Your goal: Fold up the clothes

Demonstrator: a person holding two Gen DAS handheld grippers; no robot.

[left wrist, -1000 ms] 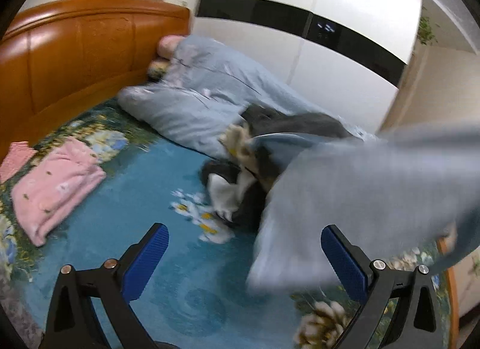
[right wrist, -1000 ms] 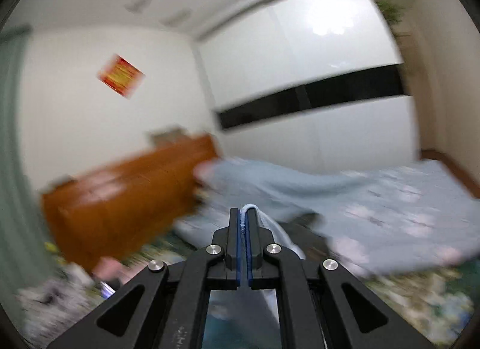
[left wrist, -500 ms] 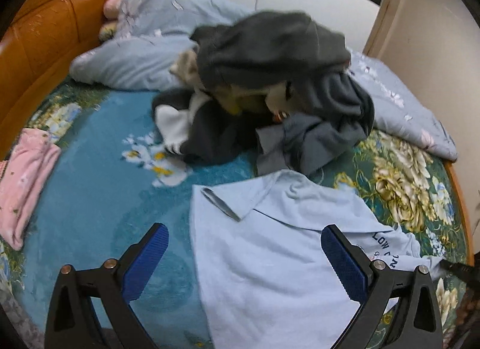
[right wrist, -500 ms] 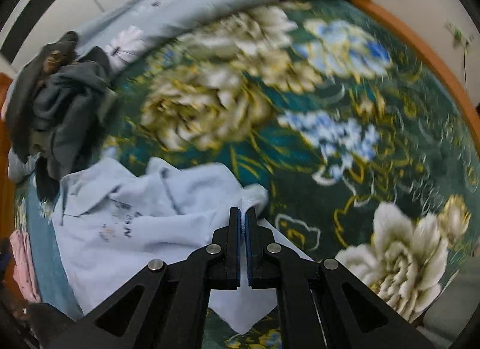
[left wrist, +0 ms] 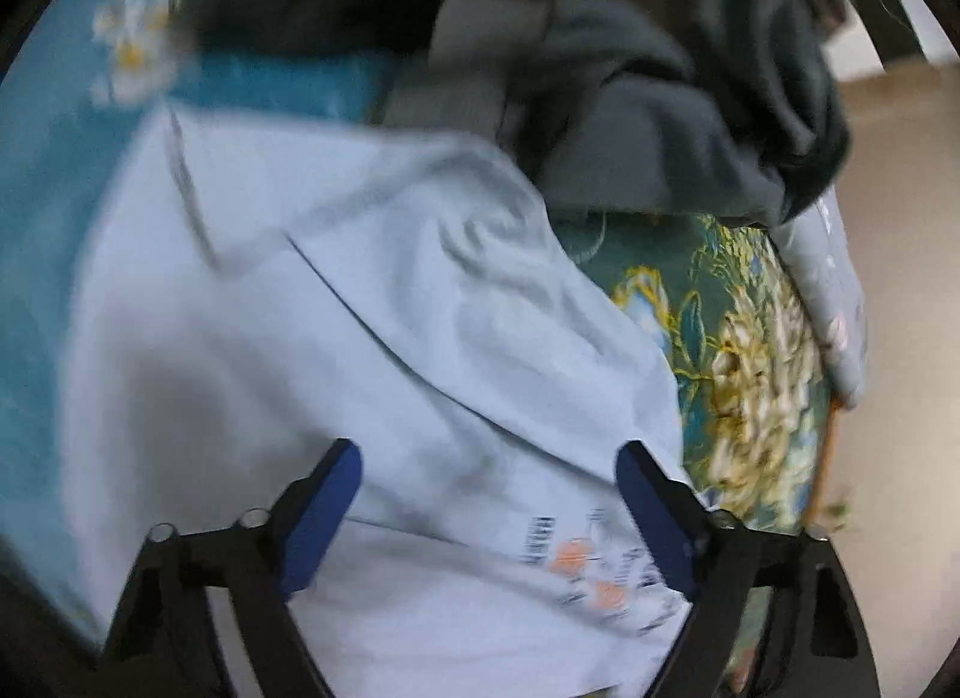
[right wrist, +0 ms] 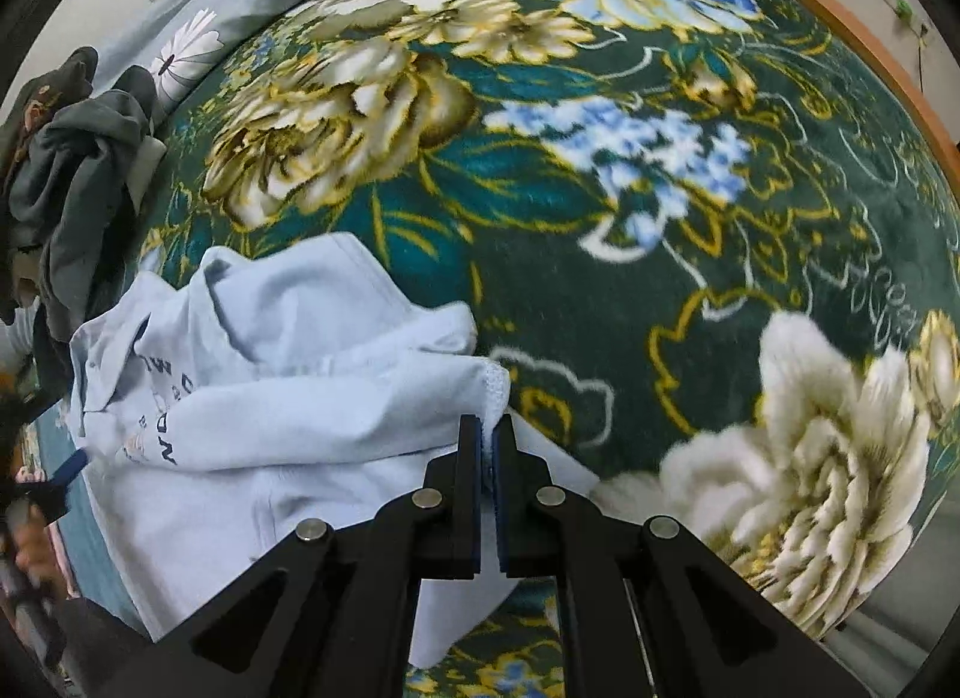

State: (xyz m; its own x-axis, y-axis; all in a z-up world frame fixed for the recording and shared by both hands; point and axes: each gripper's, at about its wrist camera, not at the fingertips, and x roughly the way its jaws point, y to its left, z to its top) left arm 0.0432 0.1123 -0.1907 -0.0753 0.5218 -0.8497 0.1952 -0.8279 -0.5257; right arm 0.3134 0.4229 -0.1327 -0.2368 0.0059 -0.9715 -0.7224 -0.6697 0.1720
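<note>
We see the light blue shirt (right wrist: pixel 288 398) lying crumpled, collar toward the dark clothes pile (left wrist: pixel 660 116); right gripper (right wrist: pixel 489 434) pinches its hem, left gripper (left wrist: pixel 489 488) is closing above it, nothing gripped.

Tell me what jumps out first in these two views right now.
The light blue shirt spread on the floral blanket dominates both views; the right gripper pinches its hem. The left gripper hangs over its printed front, jaws closing without pressing it yet. A dark clothes pile sits behind the shirt.
</note>
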